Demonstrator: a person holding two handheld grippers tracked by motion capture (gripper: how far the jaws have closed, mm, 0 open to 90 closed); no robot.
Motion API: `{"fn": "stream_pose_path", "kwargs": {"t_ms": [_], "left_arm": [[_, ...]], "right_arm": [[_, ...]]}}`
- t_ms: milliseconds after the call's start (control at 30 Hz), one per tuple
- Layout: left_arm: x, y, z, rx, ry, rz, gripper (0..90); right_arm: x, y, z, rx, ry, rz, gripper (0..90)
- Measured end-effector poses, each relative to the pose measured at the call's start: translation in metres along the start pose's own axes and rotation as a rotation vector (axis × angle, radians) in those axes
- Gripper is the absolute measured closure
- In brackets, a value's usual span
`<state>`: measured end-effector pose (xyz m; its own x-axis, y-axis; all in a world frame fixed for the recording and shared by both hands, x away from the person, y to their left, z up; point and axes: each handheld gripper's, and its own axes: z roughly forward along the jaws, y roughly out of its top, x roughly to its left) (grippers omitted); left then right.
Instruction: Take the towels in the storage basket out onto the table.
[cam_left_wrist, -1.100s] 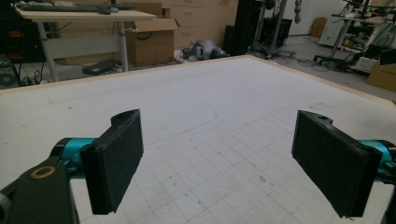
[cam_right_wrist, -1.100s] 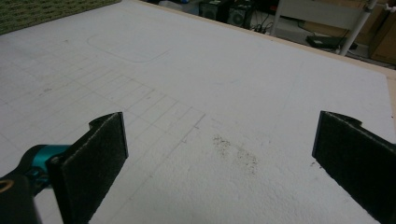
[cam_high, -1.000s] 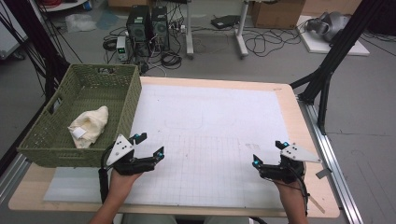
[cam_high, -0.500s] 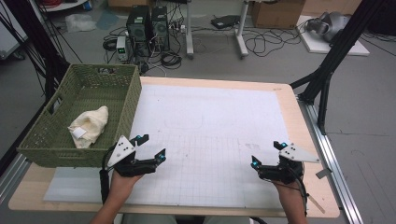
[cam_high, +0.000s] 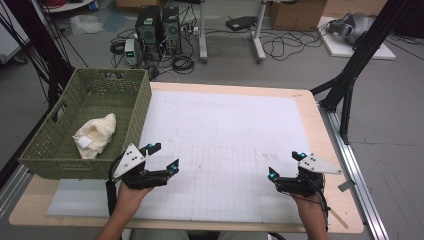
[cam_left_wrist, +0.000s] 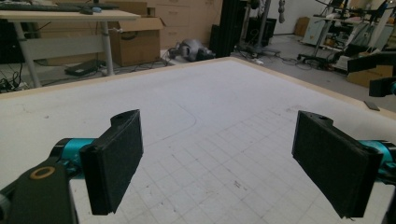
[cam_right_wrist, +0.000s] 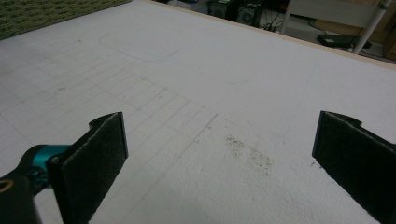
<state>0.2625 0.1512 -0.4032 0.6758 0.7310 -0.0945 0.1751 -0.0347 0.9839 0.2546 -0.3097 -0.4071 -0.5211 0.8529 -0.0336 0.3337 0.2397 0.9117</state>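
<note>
Grippers (cam_high: 161, 155) hover over gridded mat (cam_high: 225, 145)

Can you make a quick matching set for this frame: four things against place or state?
Things:
1. green woven plastic basket
2. cream crumpled cloth
3. left gripper
4. right gripper

Places or states:
A. open, near the table's right front
B. on the table's left edge
C. open, beside the basket's near right corner
D. lying inside the basket

Pairs: 1-B, 2-D, 3-C, 4-A

Behind the wooden table (cam_high: 320, 107) lies a grey floor (cam_high: 300, 65) with computer towers (cam_high: 159, 26), tangled cables (cam_high: 285, 47) and cardboard boxes (cam_high: 295, 12).
</note>
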Motion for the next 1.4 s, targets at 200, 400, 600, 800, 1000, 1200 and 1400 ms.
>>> {"fn": "stream_pose_path", "kwargs": {"t_ms": [200,400,600,800,1000,1200,1400], "left_arm": [[0.002,0.015,-0.005,-0.01,-0.005,-0.012,17.1],[0.01,0.038,-0.017,-0.035,-0.005,-0.013,17.3],[0.029,0.059,-0.032,-0.041,0.011,0.004,17.6],[0.053,0.09,-0.049,-0.048,0.038,0.039,17.6],[0.084,0.105,-0.059,-0.033,0.087,0.045,17.6],[0.123,0.103,-0.06,0.032,0.139,0.0,17.4],[0.165,0.095,-0.058,0.11,0.19,-0.049,17.8]], "right_arm": [[0.0,0.0,0.001,0.003,0.003,-0.003,2.5],[-0.001,-0.001,0.001,0.005,0.002,0.0,2.5],[0.0,0.0,0.002,0.007,0.003,-0.01,2.5],[0.0,0.0,0.003,0.01,0.006,-0.006,2.5],[0.0,-0.001,0.004,0.018,0.006,-0.003,2.5],[-0.001,-0.001,0.004,0.018,0.002,-0.005,2.5],[-0.001,-0.002,0.005,0.025,0.003,0.001,2.5]]}}
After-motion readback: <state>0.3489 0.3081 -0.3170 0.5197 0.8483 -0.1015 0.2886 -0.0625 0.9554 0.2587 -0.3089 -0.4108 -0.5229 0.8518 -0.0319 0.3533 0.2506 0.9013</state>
